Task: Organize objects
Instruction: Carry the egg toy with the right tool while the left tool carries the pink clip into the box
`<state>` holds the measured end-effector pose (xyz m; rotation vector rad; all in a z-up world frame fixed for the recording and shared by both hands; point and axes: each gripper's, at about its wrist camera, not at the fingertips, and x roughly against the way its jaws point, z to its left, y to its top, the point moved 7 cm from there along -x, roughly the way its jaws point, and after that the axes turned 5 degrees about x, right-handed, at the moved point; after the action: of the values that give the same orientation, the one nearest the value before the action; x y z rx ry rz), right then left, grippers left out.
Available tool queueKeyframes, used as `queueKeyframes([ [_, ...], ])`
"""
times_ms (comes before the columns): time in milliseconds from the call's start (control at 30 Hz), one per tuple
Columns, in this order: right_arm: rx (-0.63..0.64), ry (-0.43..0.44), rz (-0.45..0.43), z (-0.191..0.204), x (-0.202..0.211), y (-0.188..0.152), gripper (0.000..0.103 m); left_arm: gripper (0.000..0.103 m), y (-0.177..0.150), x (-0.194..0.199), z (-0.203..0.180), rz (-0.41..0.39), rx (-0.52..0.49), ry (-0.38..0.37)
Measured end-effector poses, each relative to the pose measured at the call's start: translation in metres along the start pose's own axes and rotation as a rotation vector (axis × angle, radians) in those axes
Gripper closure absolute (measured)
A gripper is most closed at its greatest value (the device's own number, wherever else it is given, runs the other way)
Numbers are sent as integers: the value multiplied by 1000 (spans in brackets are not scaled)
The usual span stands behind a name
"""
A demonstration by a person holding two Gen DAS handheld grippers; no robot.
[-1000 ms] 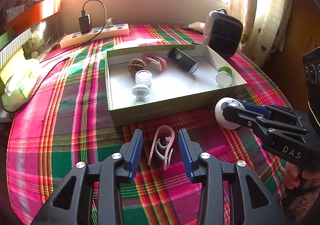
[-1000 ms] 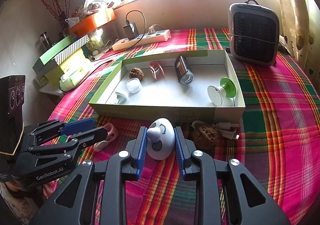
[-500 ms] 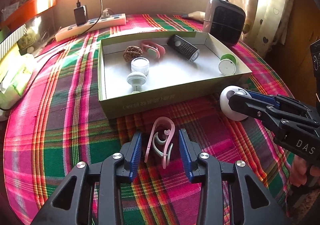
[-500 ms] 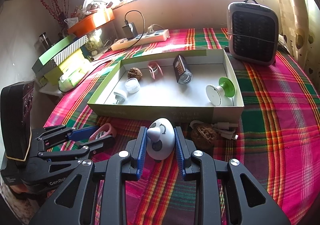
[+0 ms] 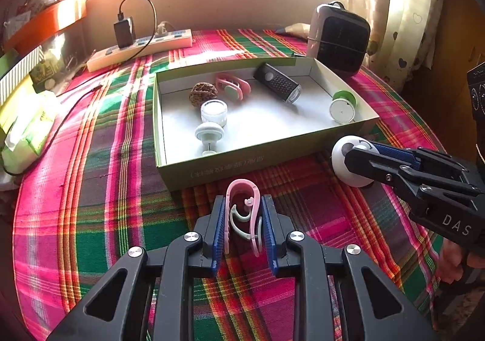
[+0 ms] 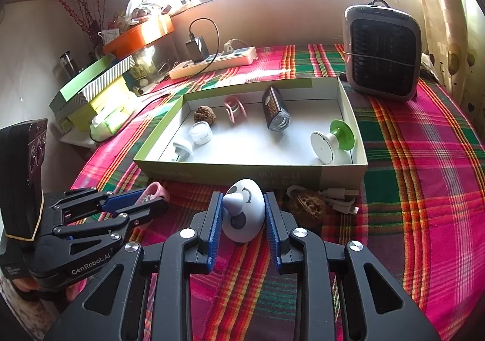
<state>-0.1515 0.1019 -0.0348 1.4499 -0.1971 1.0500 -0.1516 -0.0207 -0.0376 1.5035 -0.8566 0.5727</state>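
From the left wrist we see our left gripper (image 5: pixel 243 220) pinching the pink clip (image 5: pixel 242 213) on the plaid cloth (image 5: pixel 91 189), just near of the green box (image 5: pixel 212 171); at right, our right gripper (image 5: pixel 357 156) grips the white egg-shaped gadget (image 5: pixel 341 159).

From the right wrist, the right gripper (image 6: pixel 242 213) clamps the white egg-shaped gadget (image 6: pixel 244 213) just near of the green box (image 6: pixel 257 177), a walnut (image 6: pixel 306 207) beside it on the right; our left gripper (image 6: pixel 145 204) at left holds the pink clip (image 6: pixel 157 191).

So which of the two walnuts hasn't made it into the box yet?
The walnut on the cloth just outside the box, beside the white cable. The other walnut sits inside the box.
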Motion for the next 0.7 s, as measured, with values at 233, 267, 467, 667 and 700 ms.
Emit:
queueKeyframes([
  [233, 9, -3, -24, -2, 6, 13, 75, 82, 19, 10, -7, -37, -7, -19],
  [267, 11, -6, -28, -3, 6, 16, 75, 82, 21, 10, -8, -40, -11, -21],
  [467, 27, -16, -48, -7, 9, 32, 75, 82, 33, 7, -12, -45, -11, -39],
  [667, 42, -32, -53, -14, 4, 49, 75, 82, 47, -3, -16, -40, -11, -51],
  [700, 41, -33, -53, -17, 2, 52, 75, 82, 50, -4, -17, -40, -11, -54],
])
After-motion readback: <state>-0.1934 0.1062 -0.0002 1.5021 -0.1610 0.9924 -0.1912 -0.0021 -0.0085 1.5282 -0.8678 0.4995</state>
